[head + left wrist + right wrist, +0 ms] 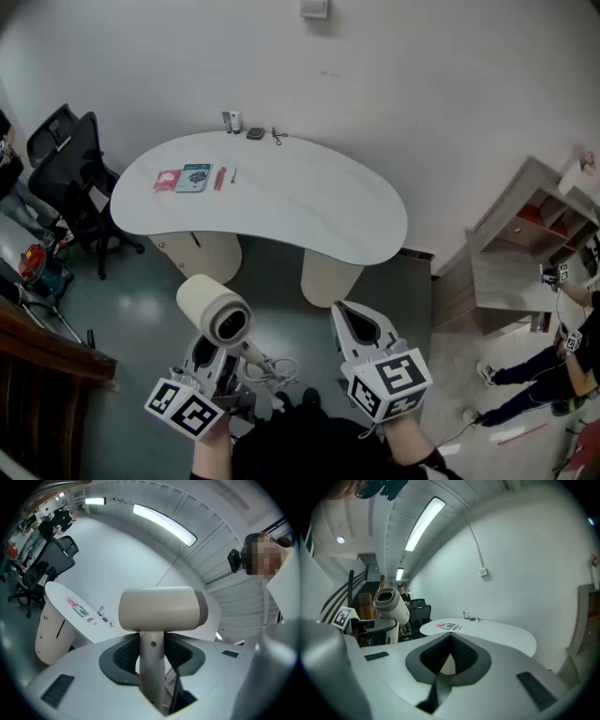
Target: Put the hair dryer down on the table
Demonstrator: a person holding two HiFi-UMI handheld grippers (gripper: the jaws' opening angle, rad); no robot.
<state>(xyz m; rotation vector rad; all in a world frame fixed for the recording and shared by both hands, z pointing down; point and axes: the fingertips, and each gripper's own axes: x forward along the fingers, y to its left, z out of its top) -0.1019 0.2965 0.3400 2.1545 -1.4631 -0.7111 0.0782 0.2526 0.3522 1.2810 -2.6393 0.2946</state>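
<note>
The dryer [159,609] is being held upright by its handle [152,677], clamped in the left gripper [152,646], well short of the table [309,202]. The right gripper [450,641] is closed on nothing. The approach is judged unfinished: bare tabletop must be reached, the dryer lowered, then released.

One hair dryer [214,314] is counted, and two grippers: the left gripper [225,354] and the right gripper [349,317]. One tabletop [309,211] is seen at 12 o'clock, two black chairs [52,131] at 10 o'clock, one shelf unit [530,220] at 3 o'clock.
</note>
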